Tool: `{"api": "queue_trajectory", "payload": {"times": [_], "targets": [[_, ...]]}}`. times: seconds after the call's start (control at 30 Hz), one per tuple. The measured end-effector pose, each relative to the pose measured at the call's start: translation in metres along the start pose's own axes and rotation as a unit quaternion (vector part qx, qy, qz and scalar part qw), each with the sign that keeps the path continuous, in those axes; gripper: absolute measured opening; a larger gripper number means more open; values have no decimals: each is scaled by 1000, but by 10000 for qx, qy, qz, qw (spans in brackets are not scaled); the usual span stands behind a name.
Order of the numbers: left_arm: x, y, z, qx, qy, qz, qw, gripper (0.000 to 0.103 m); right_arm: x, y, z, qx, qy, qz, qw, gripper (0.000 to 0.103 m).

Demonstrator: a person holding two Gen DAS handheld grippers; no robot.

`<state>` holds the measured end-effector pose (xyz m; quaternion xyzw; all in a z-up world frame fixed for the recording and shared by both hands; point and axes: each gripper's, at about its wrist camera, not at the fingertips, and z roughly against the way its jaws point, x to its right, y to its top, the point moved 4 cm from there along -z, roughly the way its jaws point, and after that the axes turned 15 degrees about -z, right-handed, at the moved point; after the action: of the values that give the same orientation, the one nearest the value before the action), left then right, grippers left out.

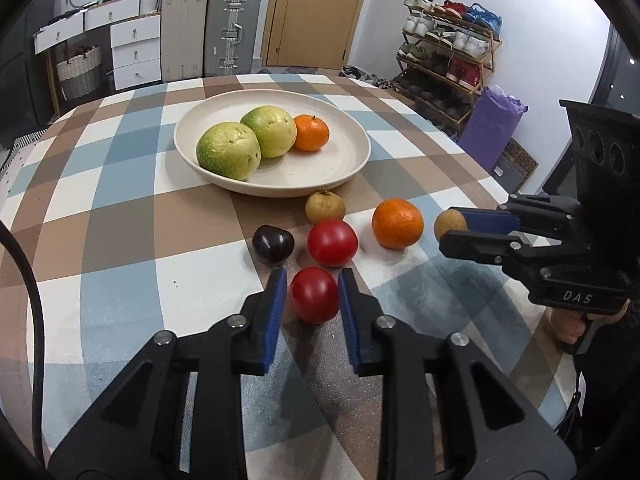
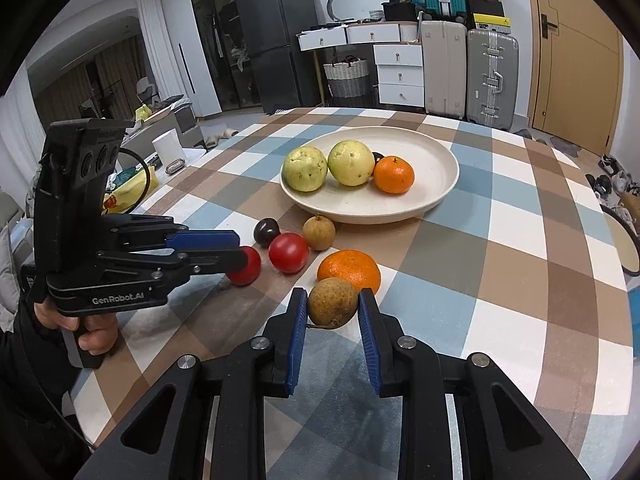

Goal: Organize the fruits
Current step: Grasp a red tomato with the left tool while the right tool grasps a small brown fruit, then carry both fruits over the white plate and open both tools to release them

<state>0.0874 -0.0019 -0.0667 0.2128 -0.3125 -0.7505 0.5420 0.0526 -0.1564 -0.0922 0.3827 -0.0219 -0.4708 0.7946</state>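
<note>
The left gripper (image 1: 313, 294) is clamping a red tomato (image 1: 314, 295) and the right gripper (image 2: 333, 307) a brown fruit (image 2: 332, 303) near the tabletop's (image 1: 120, 240) front edge, an orange (image 2: 349, 270) crowding close behind.

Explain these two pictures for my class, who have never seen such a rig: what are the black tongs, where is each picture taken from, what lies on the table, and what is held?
There is no robot here. A person holds a black two-finger gripper in each hand, and a small camera on each looks forward along its blue-padded fingers. One picture comes from the left gripper, the other from the right gripper; each also shows the other from the side.

On the checked table stands a plate with two green fruits and a small orange. In front of it lie a dark plum, a tomato, an orange and a brown fruit.

The left gripper is shut on a second tomato. The right is shut on another brown fruit.
</note>
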Motion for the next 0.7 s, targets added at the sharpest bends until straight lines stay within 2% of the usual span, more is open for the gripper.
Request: {"api": "queue_trajectory", "payload": {"times": [0.07, 0.3, 0.37, 0.5, 0.7], "targets": [[-1, -2, -3, -85, -42, 59, 9999, 31, 2, -1, 0, -5, -2, -16, 10000, 26], [1, -6, -14, -282, -83, 37, 9996, 30, 6, -1, 1, 22, -3, -78, 10000, 26], [1, -6, -15, -258, -84, 57, 9996, 25, 7, 0, 1, 17, -7, -80, 10000, 26], [1, -4, -12, -181, -109, 60, 9998, 25, 7, 0, 1, 21, -7, -84, 10000, 26], [0, 7, 4, 184, -21, 54, 9998, 25, 8, 3, 3, 128, 48, -91, 9999, 26]]}}
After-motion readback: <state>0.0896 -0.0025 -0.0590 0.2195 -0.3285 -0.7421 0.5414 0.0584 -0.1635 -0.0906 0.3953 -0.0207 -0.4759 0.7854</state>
